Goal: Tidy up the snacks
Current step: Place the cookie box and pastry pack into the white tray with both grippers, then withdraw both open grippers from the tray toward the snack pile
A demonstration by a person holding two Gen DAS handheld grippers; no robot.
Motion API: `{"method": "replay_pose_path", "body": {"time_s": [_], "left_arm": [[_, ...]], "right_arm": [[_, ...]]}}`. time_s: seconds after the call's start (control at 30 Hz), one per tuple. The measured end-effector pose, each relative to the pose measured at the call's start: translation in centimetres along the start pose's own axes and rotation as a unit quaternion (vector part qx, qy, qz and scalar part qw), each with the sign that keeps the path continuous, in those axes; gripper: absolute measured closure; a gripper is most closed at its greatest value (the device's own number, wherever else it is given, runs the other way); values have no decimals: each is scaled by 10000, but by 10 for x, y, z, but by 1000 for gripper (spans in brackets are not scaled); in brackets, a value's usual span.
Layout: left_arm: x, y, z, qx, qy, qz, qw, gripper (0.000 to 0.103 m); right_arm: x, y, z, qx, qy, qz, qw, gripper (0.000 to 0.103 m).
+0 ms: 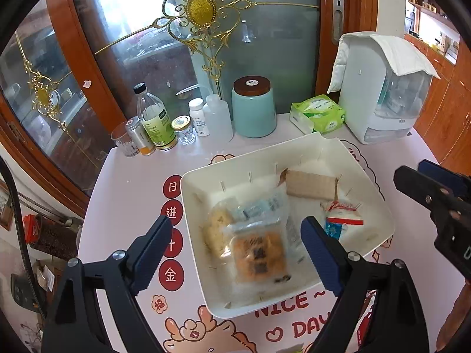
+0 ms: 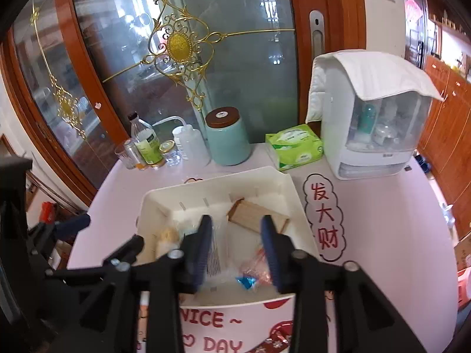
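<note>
A white square tray [image 1: 206,182] stands on the pink table and holds wrapped snacks. A clear packet with a brown cake [image 1: 259,257] lies at the front, another clear packet [image 1: 223,220] behind it, a brown paper packet [image 1: 310,186] at the back, and a red, white and blue packet [image 1: 341,220] at the right. My left gripper [image 1: 235,250] is open and empty, hovering over the cake packet. My right gripper [image 2: 237,250] is open and empty above the tray [image 2: 282,188], over a clear packet [image 2: 219,253] and the red and blue packet [image 2: 253,273]. The brown packet [image 2: 256,211] lies beyond it.
At the table's back stand a glass [image 1: 125,142], bottles and jars [image 1: 153,117], a teal canister [image 1: 253,108], a green tissue pack [image 1: 318,113] and a white appliance under a cloth [image 1: 382,88]. A glass door is behind them. The right gripper's body [image 1: 435,200] shows at the right.
</note>
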State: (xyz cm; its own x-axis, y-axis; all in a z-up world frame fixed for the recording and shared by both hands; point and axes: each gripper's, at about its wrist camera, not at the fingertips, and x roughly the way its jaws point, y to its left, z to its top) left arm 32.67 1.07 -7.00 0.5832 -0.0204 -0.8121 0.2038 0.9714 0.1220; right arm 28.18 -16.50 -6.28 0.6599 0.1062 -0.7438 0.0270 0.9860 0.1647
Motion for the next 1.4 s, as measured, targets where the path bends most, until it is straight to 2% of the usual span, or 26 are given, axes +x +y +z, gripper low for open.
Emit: {"method": "replay_pose_path", "body": {"time_s": [0.1, 0.33, 0.9, 1.23, 1.4], "left_arm": [[-3, 0, -4, 35, -4, 57, 10000, 13], [-15, -4, -13, 122, -46, 81, 9999, 13], [-74, -24, -53, 258, -201, -22, 9995, 13], [-106, -43, -105, 493, -159, -215, 9984, 13], [-110, -51, -139, 641, -9, -382, 9972, 13]], "right_arm": [[-3, -1, -9, -54, -15, -107, 9999, 54], [-9, -12, -19, 102, 126, -109, 9998, 54], [-66, -23, -56, -10, 112, -81, 9999, 54], [-99, -40, -108, -51, 270, -7, 9996, 53], [-106, -51, -141, -38, 453, -22, 9990, 53]]}}
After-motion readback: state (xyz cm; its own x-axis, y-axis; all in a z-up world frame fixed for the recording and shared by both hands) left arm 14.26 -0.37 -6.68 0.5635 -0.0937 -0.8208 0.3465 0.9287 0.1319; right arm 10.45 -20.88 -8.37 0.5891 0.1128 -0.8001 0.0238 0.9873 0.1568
